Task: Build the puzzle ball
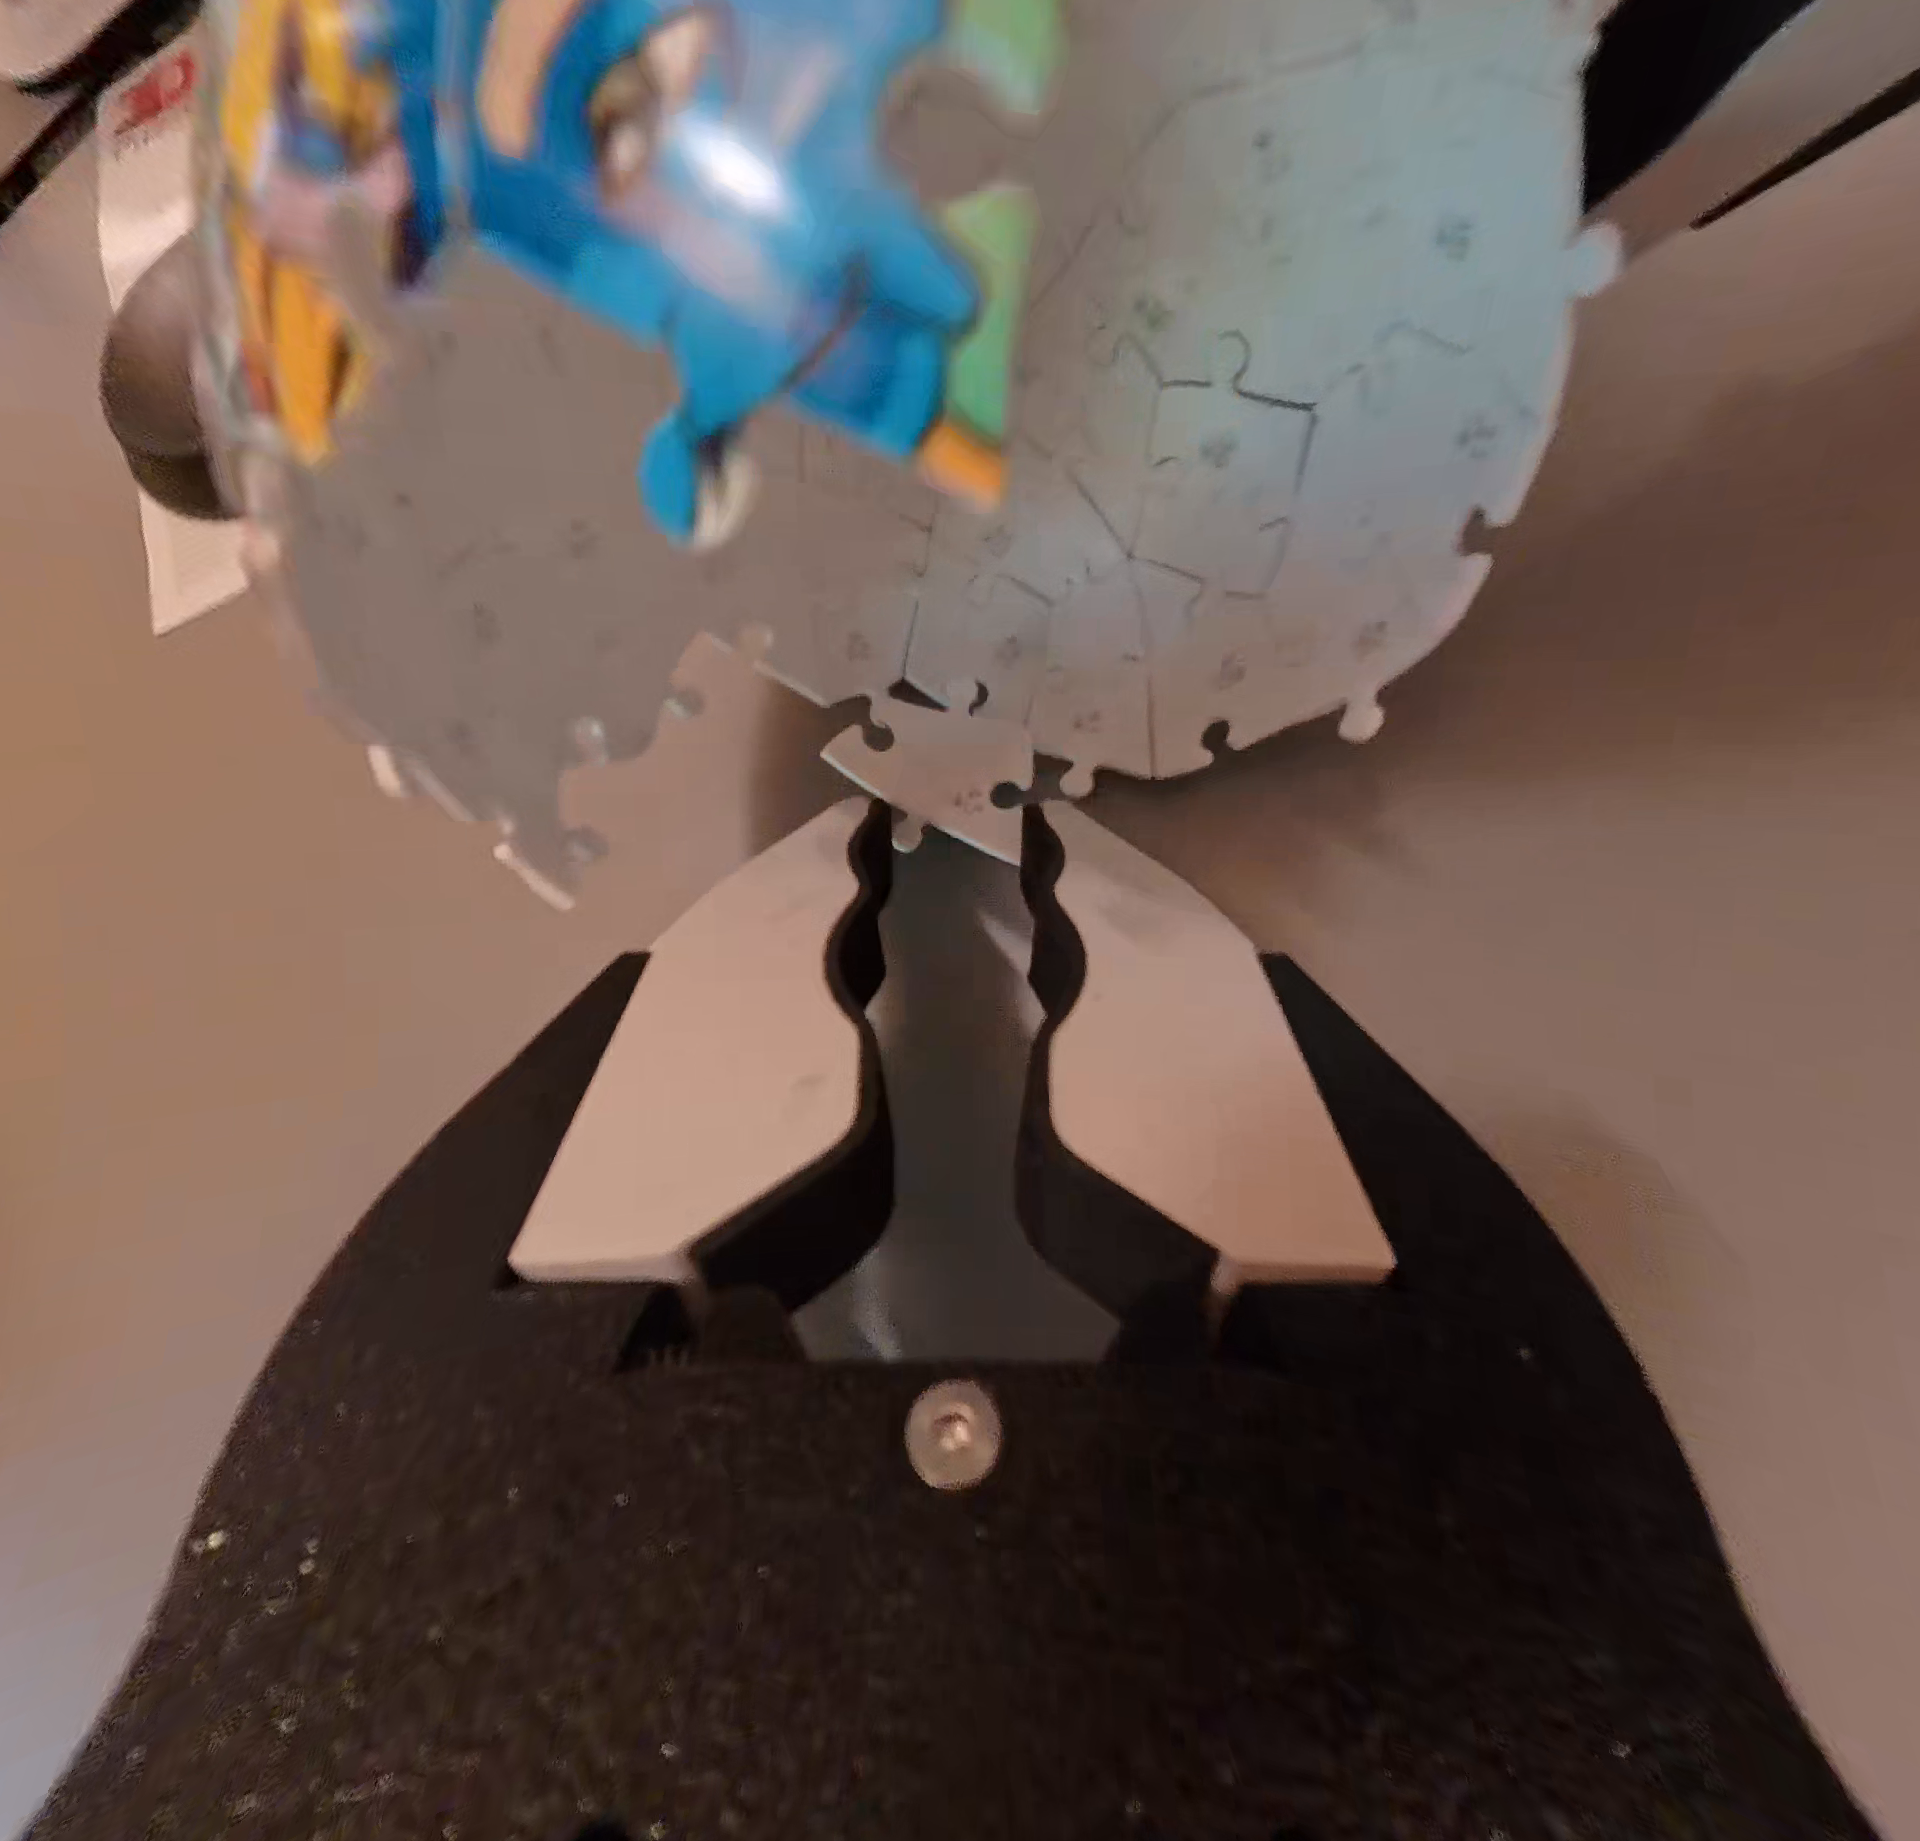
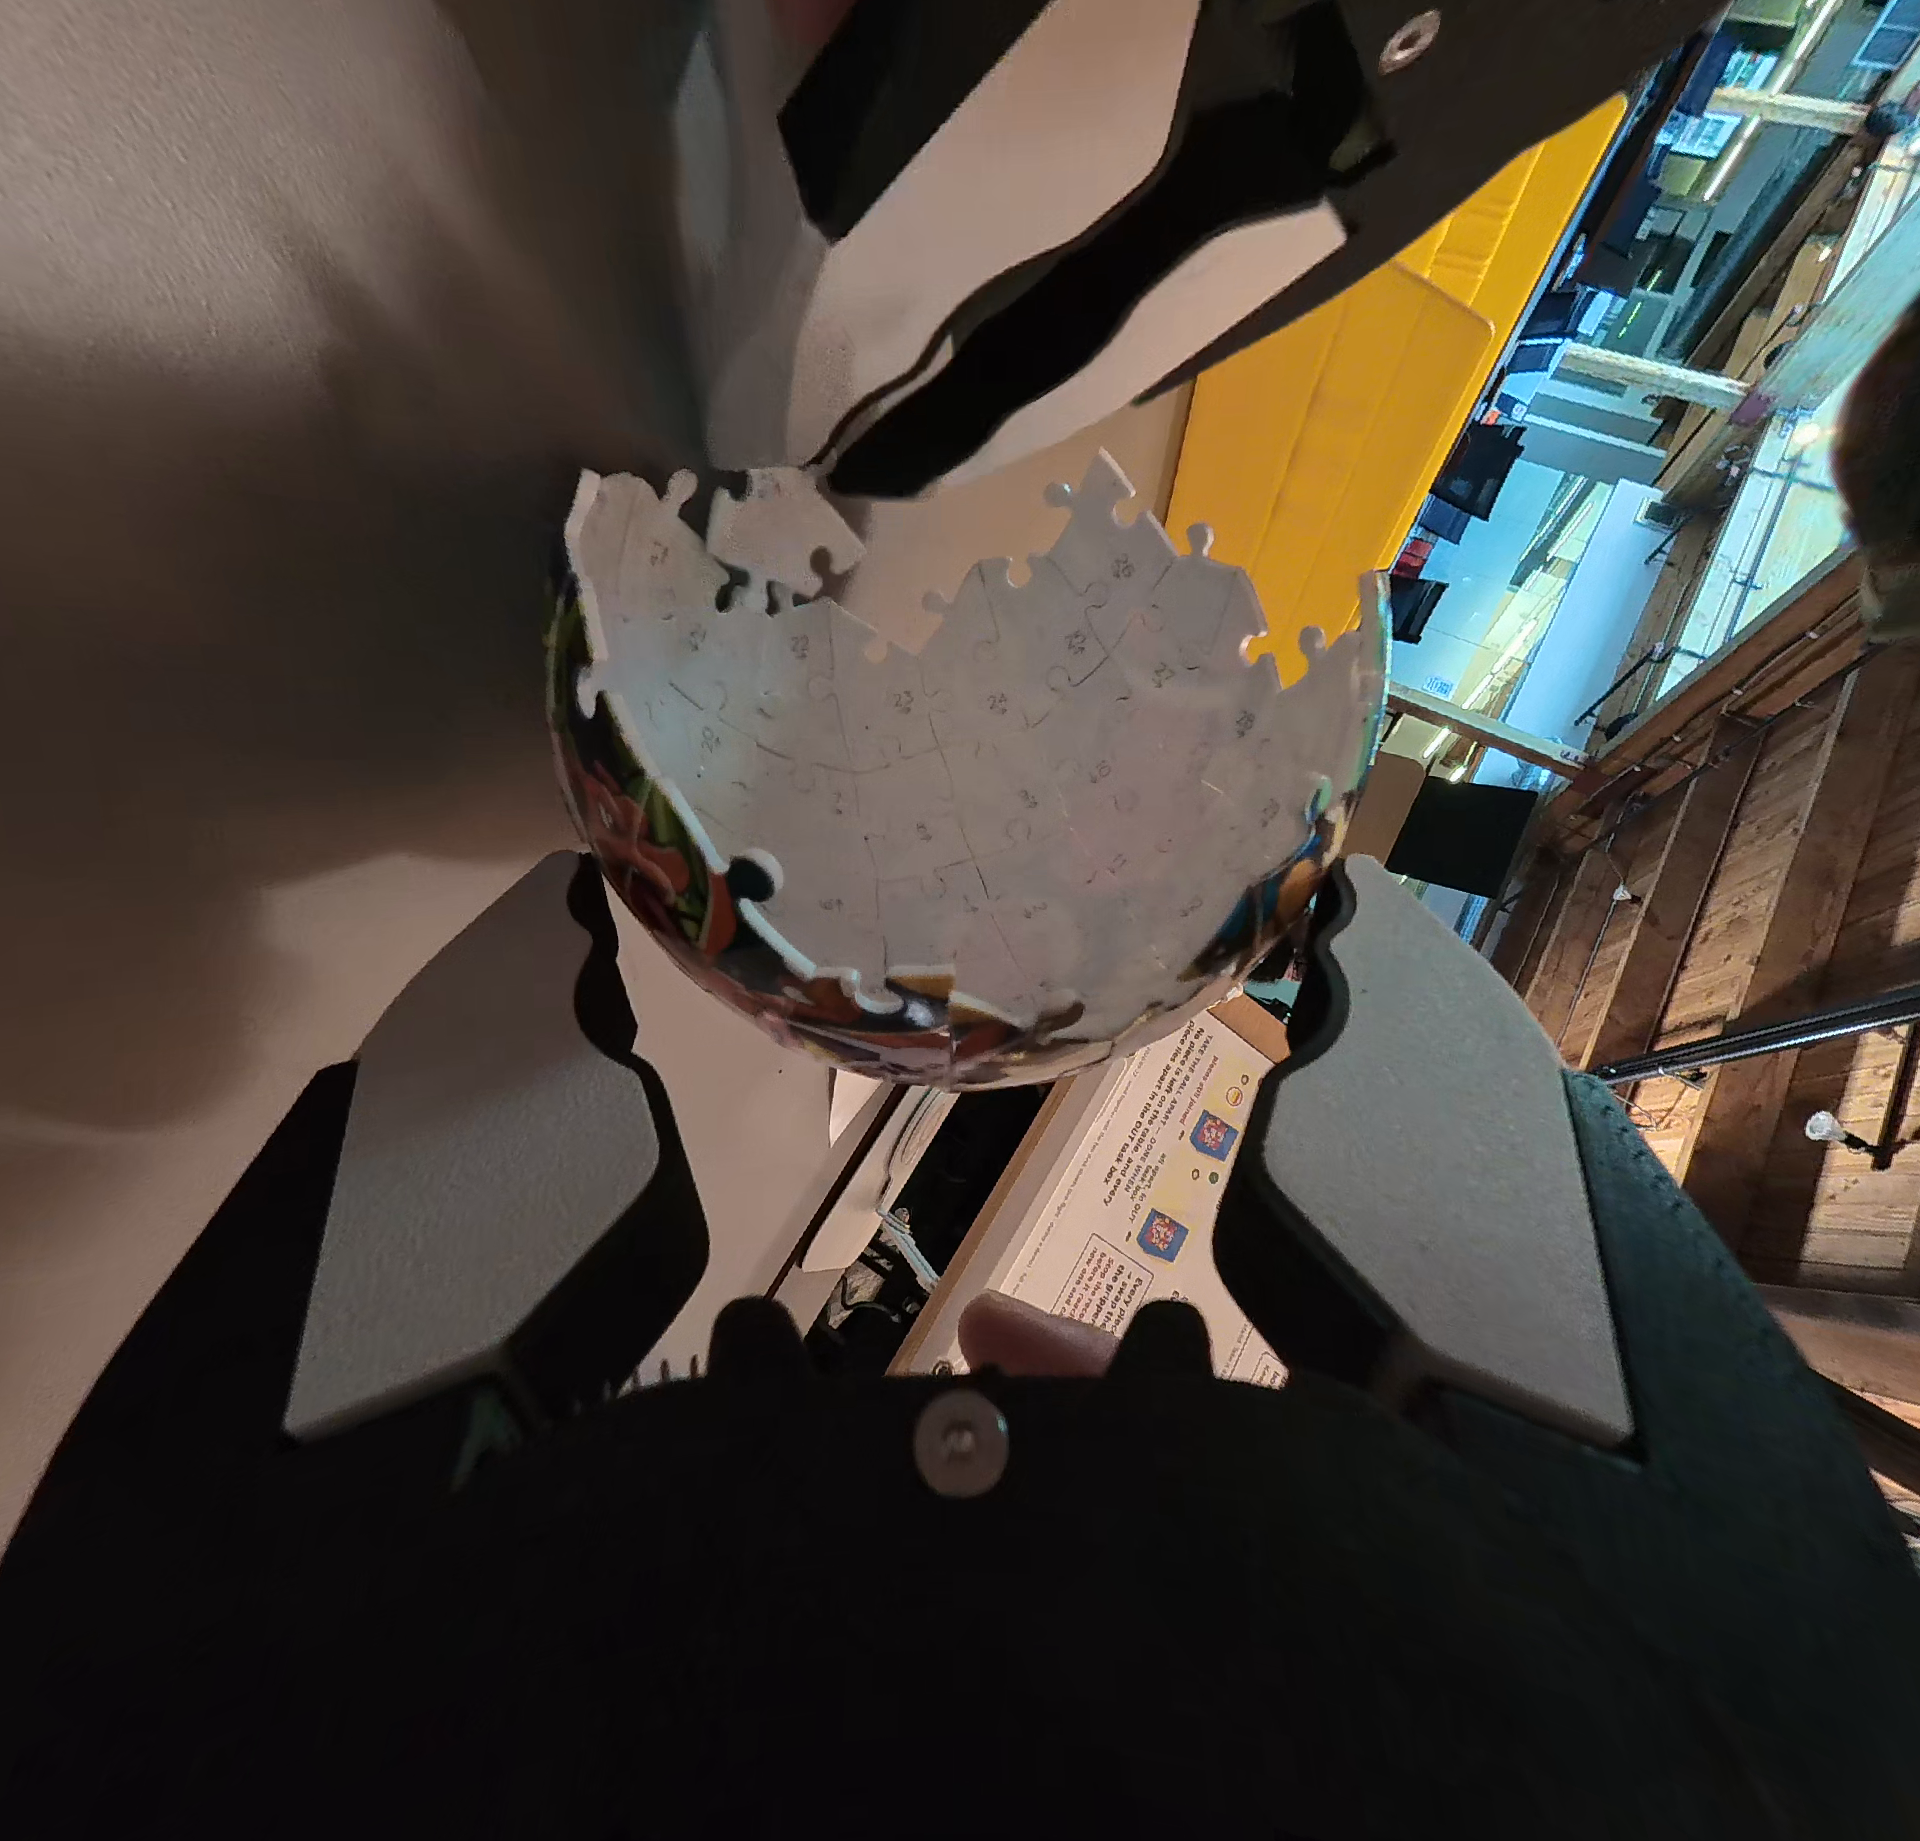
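Observation:
The half-built puzzle ball [image 2: 987, 804] is an open shell, grey and numbered inside, with colourful print outside. My right gripper [image 2: 961, 892] is shut on it, with one finger on each side of the shell. My left gripper [image 1: 956, 815] is shut on a single grey puzzle piece [image 1: 935, 768]. In the right wrist view the left gripper [image 2: 831, 466] comes in from above and holds this piece [image 2: 779, 539] against the jagged rim at the upper left. In the left wrist view the ball [image 1: 1195, 441] fills the upper half, blurred, and the piece touches its lower edge.
A printed instruction sheet [image 2: 1143, 1220] lies below the ball, with a fingertip [image 2: 1023, 1334] near it. A yellow panel [image 2: 1351, 420] and wooden walls [image 2: 1714, 908] stand to the right. White paper [image 1: 177, 544] and a dark round object [image 1: 156, 409] sit at the left. Across from one pair of fingers to the other is roughly 8 centimetres.

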A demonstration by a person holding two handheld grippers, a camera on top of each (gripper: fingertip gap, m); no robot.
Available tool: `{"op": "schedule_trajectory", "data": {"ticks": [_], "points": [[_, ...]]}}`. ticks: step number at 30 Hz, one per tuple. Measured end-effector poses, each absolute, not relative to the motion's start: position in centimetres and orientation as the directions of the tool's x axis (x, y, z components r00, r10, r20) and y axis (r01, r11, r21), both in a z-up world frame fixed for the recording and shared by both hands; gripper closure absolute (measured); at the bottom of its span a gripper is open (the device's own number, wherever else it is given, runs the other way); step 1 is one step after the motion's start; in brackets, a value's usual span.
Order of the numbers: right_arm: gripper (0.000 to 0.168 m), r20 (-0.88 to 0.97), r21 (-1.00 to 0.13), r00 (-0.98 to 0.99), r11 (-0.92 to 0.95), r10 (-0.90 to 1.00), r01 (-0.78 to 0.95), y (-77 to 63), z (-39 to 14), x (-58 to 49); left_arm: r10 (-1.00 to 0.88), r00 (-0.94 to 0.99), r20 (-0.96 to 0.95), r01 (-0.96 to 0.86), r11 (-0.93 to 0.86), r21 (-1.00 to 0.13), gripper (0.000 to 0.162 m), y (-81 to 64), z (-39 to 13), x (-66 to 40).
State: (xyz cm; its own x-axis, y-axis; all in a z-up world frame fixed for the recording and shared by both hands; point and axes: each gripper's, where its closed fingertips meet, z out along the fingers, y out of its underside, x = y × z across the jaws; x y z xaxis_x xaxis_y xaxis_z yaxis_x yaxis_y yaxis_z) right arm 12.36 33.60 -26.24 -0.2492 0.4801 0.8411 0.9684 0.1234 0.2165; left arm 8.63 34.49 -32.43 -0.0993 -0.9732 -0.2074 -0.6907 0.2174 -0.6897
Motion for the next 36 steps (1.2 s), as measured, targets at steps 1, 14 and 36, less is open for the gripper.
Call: {"op": "schedule_trajectory", "data": {"ticks": [1, 14, 36], "points": [[0.043, 0.841, 0.215, -0.248, 0.124, 0.480, 0.969, 33.6, -26.2, 12.4, -0.968, -0.109, -0.227, -0.684, 0.238, -0.689, 0.139, 34.5, -32.3, 8.8], [0.043, 0.846, 0.189, -0.226, 0.124, 0.484, 0.974, 33.7, -26.3, 12.6, -0.970, -0.109, -0.217, -0.693, 0.231, -0.683, 0.138, 34.8, -32.5, 9.3], [0.043, 0.845, 0.195, -0.230, 0.123, 0.482, 0.973, 33.7, -26.3, 12.6, -0.978, 0.028, -0.206, -0.685, 0.131, -0.717, 0.153, 36.2, -31.7, 9.6]]}}
